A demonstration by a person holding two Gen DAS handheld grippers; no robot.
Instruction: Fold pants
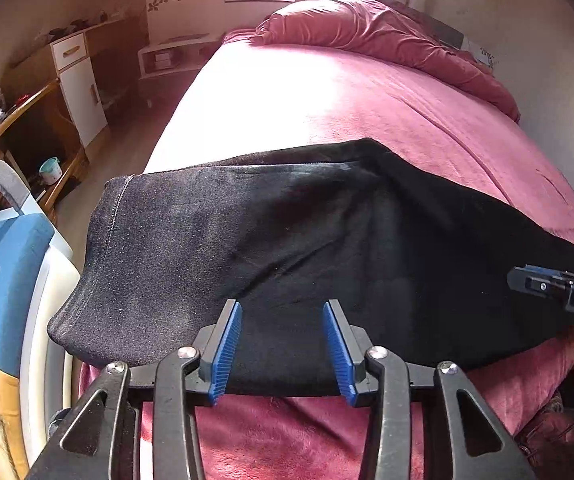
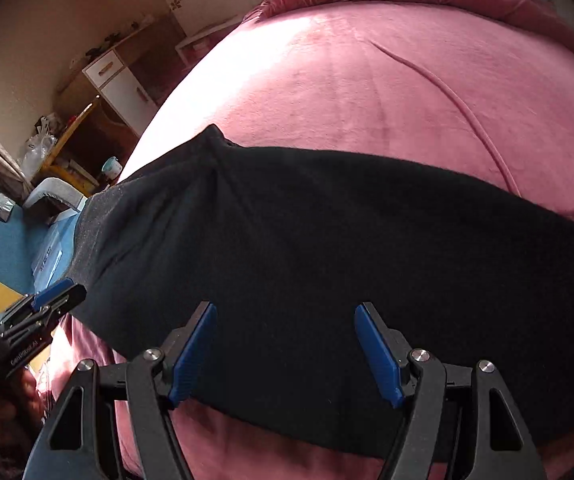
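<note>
Black pants [image 1: 307,248] lie folded lengthwise across the near end of a pink bed [image 1: 327,92]. The hem end hangs toward the left edge. My left gripper [image 1: 283,344] is open and empty, with its blue pads over the near edge of the pants. In the right wrist view the pants [image 2: 347,248] fill the middle. My right gripper [image 2: 285,352] is open and empty over their near edge. The right gripper also shows at the right edge of the left wrist view [image 1: 543,284], and the left gripper at the left edge of the right wrist view [image 2: 47,300].
A crumpled pink duvet [image 1: 387,36] lies at the head of the bed. A blue, white and yellow object [image 1: 3,300] stands to the left of the bed. A wooden table [image 1: 27,120] and a white cabinet [image 1: 79,80] stand along the left wall.
</note>
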